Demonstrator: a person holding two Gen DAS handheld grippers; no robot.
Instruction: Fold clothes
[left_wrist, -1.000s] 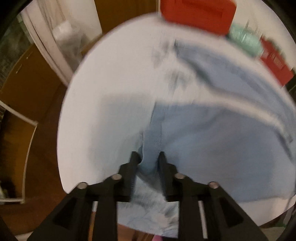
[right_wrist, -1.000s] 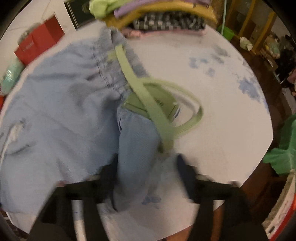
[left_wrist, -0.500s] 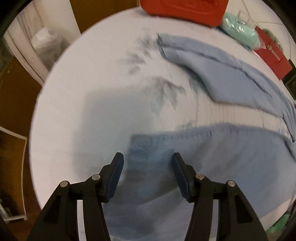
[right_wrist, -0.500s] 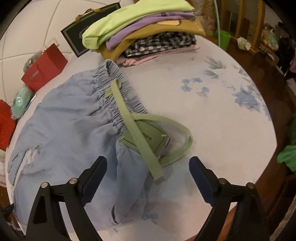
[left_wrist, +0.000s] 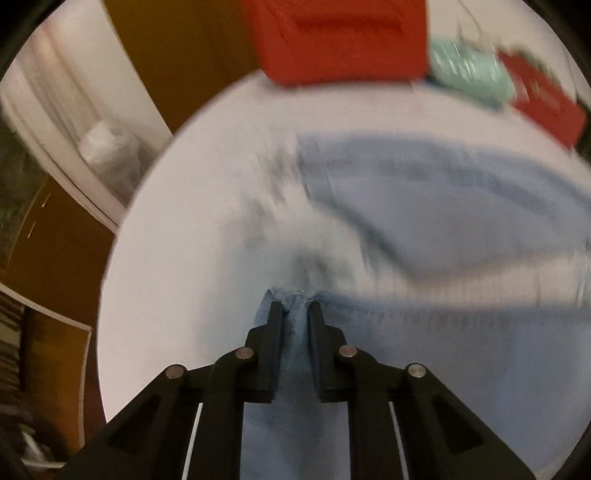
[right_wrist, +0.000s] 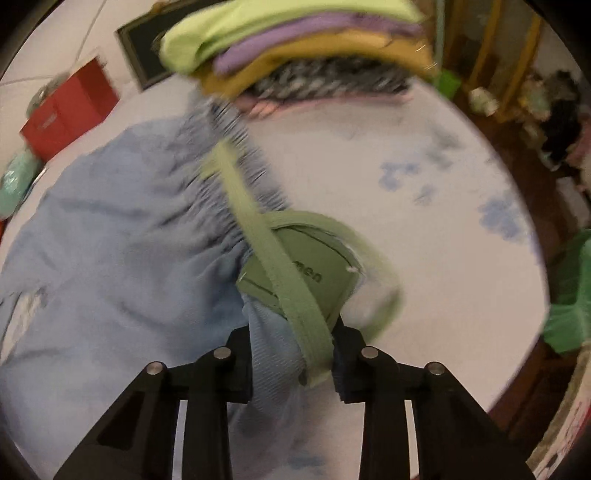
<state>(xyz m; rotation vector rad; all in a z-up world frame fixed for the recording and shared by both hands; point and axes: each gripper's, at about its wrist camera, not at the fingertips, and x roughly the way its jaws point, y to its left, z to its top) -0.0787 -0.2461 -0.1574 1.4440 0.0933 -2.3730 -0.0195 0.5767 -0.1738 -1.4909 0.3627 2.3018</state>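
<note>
Light blue trousers (left_wrist: 443, 229) lie spread over a round white table (left_wrist: 177, 258). In the left wrist view my left gripper (left_wrist: 295, 314) is shut on the hem end of one trouser leg, cloth bunched between its fingers. In the right wrist view the trousers (right_wrist: 118, 258) show their gathered elastic waistband with a green strap (right_wrist: 266, 243) and a green tag (right_wrist: 314, 273). My right gripper (right_wrist: 293, 339) is shut on the waist corner of the trousers, with the strap also running between its fingers. Both views are blurred by motion.
A stack of folded clothes (right_wrist: 303, 48) sits at the table's far side in the right wrist view. Red boxes (left_wrist: 340, 37) and a mint green packet (left_wrist: 469, 74) line the far edge. The table edge (right_wrist: 517, 295) drops to dark floor on the right.
Half a second ago both grippers stood open above the trousers. Now each has come down and shut on the cloth, left on the leg hem, right on the waist corner.
</note>
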